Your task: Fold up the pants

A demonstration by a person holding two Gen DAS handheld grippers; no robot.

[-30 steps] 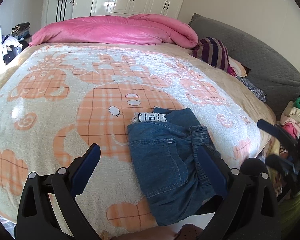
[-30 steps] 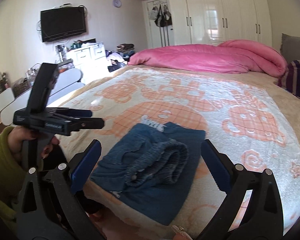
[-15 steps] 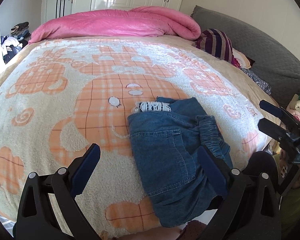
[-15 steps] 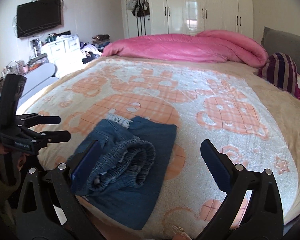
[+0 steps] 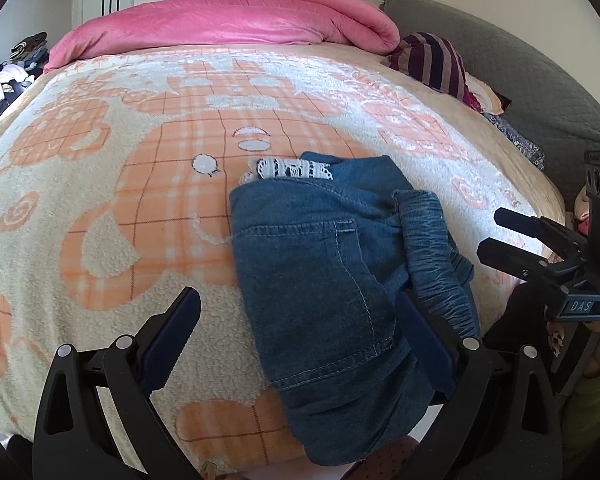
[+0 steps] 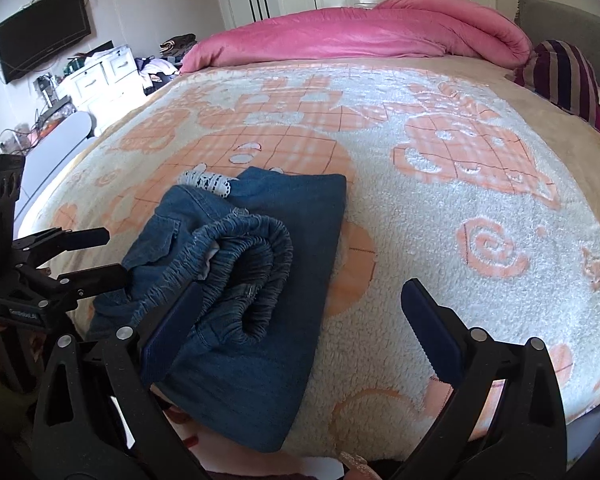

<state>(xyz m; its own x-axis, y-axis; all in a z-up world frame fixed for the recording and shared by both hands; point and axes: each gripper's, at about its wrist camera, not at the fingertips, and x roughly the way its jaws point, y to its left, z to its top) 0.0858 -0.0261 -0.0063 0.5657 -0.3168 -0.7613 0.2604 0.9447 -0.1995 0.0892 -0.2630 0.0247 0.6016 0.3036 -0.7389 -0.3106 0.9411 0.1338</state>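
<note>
Blue denim pants (image 5: 324,276) lie folded in a compact stack at the bed's near edge, the elastic waistband (image 6: 244,268) bunched on top and a white lace trim (image 5: 288,168) at the far end. My left gripper (image 5: 300,344) is open and empty, just in front of the pants. My right gripper (image 6: 300,324) is open and empty, its left finger over the pants' near side. Each gripper shows in the other's view: the right one (image 5: 528,244) at the pants' right, the left one (image 6: 80,256) at their left.
The pants rest on a cream and orange fleece blanket (image 5: 100,184). A pink duvet (image 5: 228,20) is bundled at the far side and a striped pillow (image 5: 432,60) at the right. A dresser (image 6: 96,76) and a television (image 6: 40,32) stand by the left wall.
Both grippers have tilted down and moved closer to the folded pants. They stayed open and the pants have not moved.
</note>
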